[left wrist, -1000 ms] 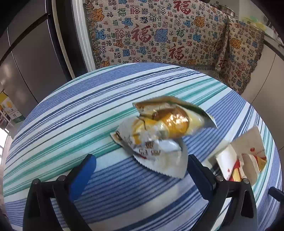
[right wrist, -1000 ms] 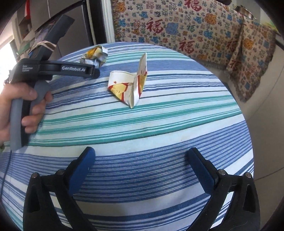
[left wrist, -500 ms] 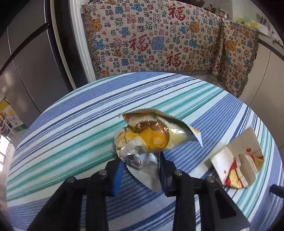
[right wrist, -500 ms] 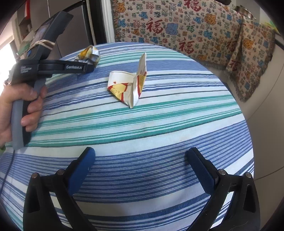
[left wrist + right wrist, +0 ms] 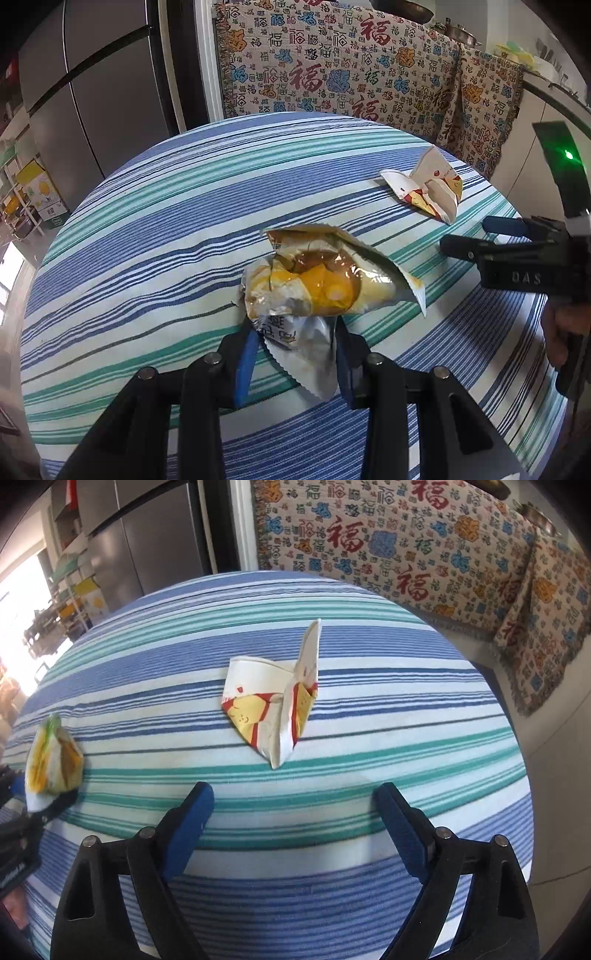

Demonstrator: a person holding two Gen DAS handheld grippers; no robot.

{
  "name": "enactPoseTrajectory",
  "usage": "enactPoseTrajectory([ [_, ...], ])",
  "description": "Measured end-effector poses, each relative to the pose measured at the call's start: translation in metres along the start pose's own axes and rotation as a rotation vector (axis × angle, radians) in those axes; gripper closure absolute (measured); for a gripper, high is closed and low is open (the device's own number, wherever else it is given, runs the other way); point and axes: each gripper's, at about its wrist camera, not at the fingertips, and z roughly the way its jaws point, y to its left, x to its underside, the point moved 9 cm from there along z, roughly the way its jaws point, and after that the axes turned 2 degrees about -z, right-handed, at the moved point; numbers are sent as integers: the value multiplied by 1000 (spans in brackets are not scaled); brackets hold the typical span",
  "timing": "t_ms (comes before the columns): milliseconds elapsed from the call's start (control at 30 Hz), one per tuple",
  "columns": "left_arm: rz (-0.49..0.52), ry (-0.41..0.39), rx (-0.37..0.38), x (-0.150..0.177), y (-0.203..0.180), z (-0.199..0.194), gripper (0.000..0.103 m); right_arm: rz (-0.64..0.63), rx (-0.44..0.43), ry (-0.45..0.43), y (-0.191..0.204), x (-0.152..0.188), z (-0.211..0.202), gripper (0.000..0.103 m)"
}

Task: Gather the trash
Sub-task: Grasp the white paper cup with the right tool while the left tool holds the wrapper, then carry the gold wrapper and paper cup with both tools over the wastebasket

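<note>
At the far left of the left wrist view stands a grey refrigerator, and behind the round table's striped tablecloth hangs a patterned blanket printed with red characters. Only this view shows how the left gripper grips: its blue pads are drawn close together, clamped on the serrated silver end of a crumpled yellow-and-silver snack wrapper, whose torn body sticks up and away from the fingers toward mid-table. It is hard to tell whether the wrapper touches the cloth. Farther right, near the far right edge of the table, lies a folded white paper carton with red and yellow print, well apart from the wrapper. At the right edge the right gripper reaches in from the side, a green light glowing on the device above it; its opening cannot be judged from this angle.

The right wrist view settles that. At its left edge the wrapper appears side-on and blurred in the left gripper. In the middle the carton rests on the tablecloth, one flap standing upright. The right gripper is held wide apart, holding nothing, its blue pads just on the near side of the carton and not touching it.
</note>
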Motion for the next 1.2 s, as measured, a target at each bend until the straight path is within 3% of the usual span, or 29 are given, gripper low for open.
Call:
enactPoseTrajectory([
  [67,5,-10,13,2,1,-2,61,12,-39,2,2,-7,-2,34],
  [200,1,6,62,4,2,-4,58,61,-64,-44,-2,-22,-16,34],
  [267,-13,26,97,6,3,-7,35,93,-73,-51,-5,-29,-17,35],
  [300,-20,27,113,6,4,-8,34,109,-78,-54,-6,-31,-16,37],
  [333,-22,29,125,6,4,-10,34,125,-83,-53,-8,-34,-15,44],
  [433,1,14,151,4,5,-19,34,195,-111,-27,-15,-36,-6,93],
  [667,62,-64,186,-8,8,-31,34,238,-130,-66,-13,-21,-42,96],
  [900,116,-27,178,-6,-3,-8,35,207,-130,-72,-3,12,-79,96],
  [967,105,-18,192,-5,-4,-6,62,198,-121,-79,-2,19,-89,96],
  [1000,98,-19,197,-5,-5,-6,63,192,-118,-82,-1,22,-93,96],
  [1067,92,-28,190,-6,-7,-8,75,180,-111,-87,1,27,-100,96],
  [1200,52,-25,189,-7,-10,-12,84,174,-102,-95,2,37,-110,96],
])
